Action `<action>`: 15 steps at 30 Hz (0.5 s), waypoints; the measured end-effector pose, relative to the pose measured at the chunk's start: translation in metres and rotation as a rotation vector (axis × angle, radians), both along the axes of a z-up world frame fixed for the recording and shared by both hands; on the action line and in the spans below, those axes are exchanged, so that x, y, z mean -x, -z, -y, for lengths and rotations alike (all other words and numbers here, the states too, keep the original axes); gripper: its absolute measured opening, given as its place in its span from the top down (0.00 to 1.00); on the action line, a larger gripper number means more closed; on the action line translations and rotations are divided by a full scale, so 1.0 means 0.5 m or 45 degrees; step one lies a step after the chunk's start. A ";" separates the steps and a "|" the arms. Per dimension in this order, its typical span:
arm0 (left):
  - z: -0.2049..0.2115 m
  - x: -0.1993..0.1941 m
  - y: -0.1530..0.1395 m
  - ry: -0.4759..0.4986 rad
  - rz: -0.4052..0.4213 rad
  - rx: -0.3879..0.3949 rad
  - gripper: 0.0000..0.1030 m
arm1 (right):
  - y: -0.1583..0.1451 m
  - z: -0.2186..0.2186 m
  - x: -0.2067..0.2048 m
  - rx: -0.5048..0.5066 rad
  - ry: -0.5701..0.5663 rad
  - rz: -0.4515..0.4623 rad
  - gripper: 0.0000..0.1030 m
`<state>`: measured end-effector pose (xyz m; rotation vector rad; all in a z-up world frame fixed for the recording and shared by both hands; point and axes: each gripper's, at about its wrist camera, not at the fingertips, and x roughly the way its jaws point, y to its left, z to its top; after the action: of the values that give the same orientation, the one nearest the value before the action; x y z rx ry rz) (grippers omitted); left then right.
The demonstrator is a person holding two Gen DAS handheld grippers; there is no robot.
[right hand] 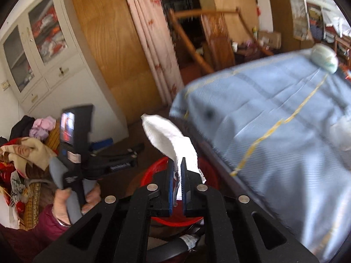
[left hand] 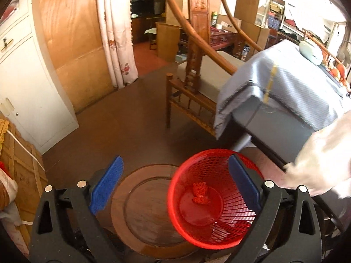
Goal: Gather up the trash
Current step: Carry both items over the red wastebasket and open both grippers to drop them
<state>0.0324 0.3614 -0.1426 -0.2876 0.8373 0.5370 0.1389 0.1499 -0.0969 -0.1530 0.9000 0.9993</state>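
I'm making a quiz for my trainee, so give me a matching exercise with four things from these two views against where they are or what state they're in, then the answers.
Things:
1. left claw
2. right claw
3. red basket
4. pale green bundle

States:
A. lies on the blue cloth
B. shut on the white tissue
C. holds a small red scrap
D. open, holding nothing

Pairs: 1-D, 2-B, 3-C, 4-A
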 end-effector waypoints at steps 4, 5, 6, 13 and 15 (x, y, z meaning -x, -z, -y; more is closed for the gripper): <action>-0.011 -0.001 0.012 -0.017 -0.018 -0.003 0.10 | 0.025 -0.027 -0.009 0.025 -0.006 -0.022 0.59; -0.014 -0.003 0.015 -0.018 -0.018 0.002 0.10 | 0.023 -0.029 -0.006 0.027 -0.009 -0.012 0.59; -0.016 -0.002 0.015 -0.019 -0.017 0.010 0.10 | 0.020 -0.029 -0.004 0.025 -0.009 0.000 0.59; 0.002 -0.004 -0.017 0.010 0.010 0.009 0.10 | -0.014 0.037 -0.001 -0.034 0.069 0.073 0.52; 0.023 -0.004 -0.041 0.037 0.039 -0.016 0.10 | -0.027 0.070 0.002 -0.058 0.103 0.102 0.50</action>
<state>0.0342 0.3496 -0.1222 -0.2711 0.8067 0.5098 0.1379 0.1148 -0.0833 -0.1168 0.8034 0.9314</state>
